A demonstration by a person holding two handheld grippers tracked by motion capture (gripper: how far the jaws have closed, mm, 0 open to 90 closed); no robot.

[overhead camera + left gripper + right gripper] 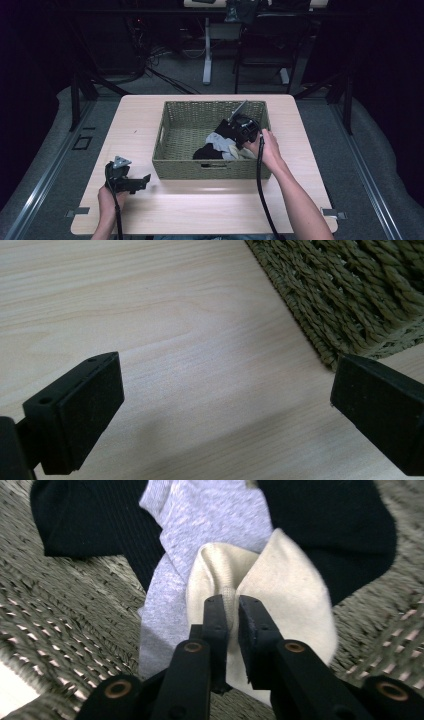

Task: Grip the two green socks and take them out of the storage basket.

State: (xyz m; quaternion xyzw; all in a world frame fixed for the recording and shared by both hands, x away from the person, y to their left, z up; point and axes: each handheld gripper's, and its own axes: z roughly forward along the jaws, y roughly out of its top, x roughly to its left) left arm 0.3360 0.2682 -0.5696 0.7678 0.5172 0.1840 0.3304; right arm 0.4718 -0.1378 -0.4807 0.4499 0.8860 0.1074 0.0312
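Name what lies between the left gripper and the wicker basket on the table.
Bare tabletop separates the left gripper from the basket, as its own view shows.

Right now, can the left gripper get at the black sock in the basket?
Probably yes. The left gripper is open over bare table beside the basket, which is open-topped. The right gripper, clamped on the cream sock, crowds the black sock.

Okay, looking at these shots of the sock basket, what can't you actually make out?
- Cream sock: its lower part is hidden behind the right gripper fingers in the right gripper view.
- Black sock: cut off by the top edge there.
- Wicker basket: cut off by the left gripper view's top and right edges.
- Number of socks: too small and overlapped in the high view, partly behind the right gripper.
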